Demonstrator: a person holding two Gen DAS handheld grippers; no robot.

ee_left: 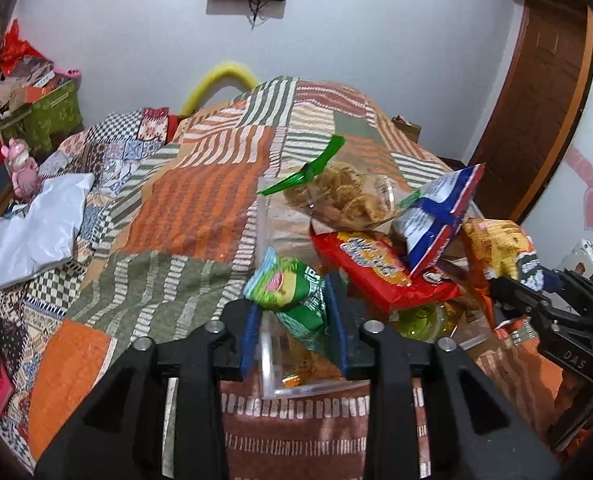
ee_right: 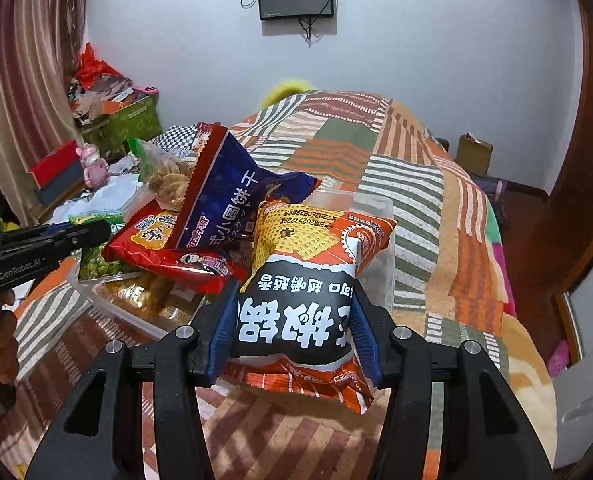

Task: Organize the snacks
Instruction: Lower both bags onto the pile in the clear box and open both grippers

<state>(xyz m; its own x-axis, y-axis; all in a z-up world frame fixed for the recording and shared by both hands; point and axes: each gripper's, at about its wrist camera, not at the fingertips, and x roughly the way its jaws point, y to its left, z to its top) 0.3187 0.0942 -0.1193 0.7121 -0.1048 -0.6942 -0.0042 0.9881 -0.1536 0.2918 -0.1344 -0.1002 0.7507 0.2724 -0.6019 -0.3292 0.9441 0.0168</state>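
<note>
A clear plastic box (ee_left: 265, 216) stands on the bed, heaped with snack bags: a clear bag of fried rings (ee_left: 348, 196), a blue and white bag (ee_left: 436, 216) and a red bag (ee_left: 376, 268). My left gripper (ee_left: 292, 300) hangs over the box's near corner. A blurred green snack bag (ee_left: 296, 292) lies loose between its blue pads, and the left pad stands apart from it. My right gripper (ee_right: 294, 292) is shut on an orange and black snack bag (ee_right: 296, 312), held over the box (ee_right: 376, 208) beside the blue bag (ee_right: 224, 200).
A patchwork bedspread (ee_left: 184, 200) covers the bed. White cloth (ee_left: 36, 228), a pink figure (ee_left: 22, 168) and a green box (ee_left: 52, 116) crowd the left side. A cardboard box (ee_right: 472, 154) sits by the far wall. A hand (ee_right: 0, 340) holds the left gripper (ee_right: 96, 234).
</note>
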